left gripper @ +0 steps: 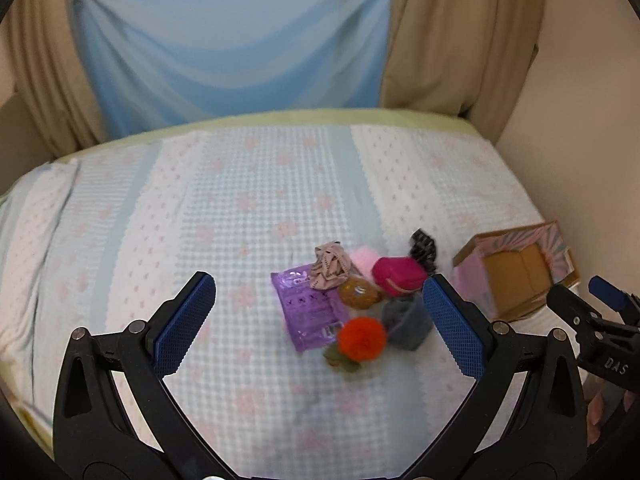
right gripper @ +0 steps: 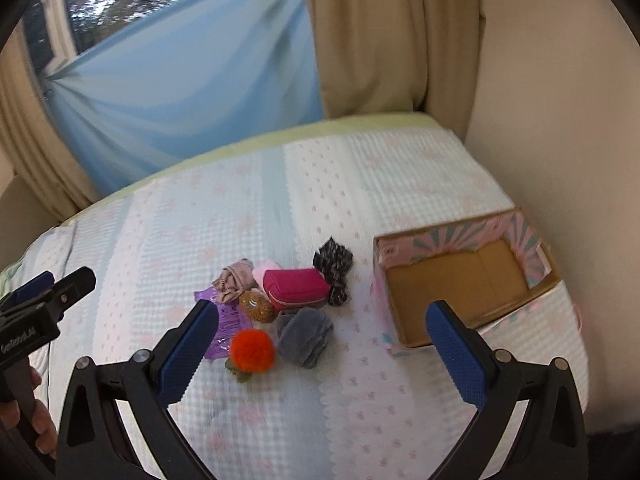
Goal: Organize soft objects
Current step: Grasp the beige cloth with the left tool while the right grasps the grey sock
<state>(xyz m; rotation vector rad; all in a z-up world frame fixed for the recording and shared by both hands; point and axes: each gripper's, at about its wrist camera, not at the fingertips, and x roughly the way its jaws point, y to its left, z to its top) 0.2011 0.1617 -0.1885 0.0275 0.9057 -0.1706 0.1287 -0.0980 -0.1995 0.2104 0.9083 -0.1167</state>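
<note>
Where the pouch [right gripper: 296, 286] sits, pink fluff [right gripper: 262, 270] hides.

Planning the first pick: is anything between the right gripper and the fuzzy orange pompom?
Nothing visible. The open right gripper hovers with the fuzzy orange pompom at the pile's near edge; only bare bedspread lies between.

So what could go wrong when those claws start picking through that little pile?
The items lie heaped and touching, so grabbing the orange pompom may also snag the purple packet beneath it. The grey fluffy piece is squashy and could slip out. The cardboard box sits at the bed's edge by the wall, so a nudge might shift it.
</note>
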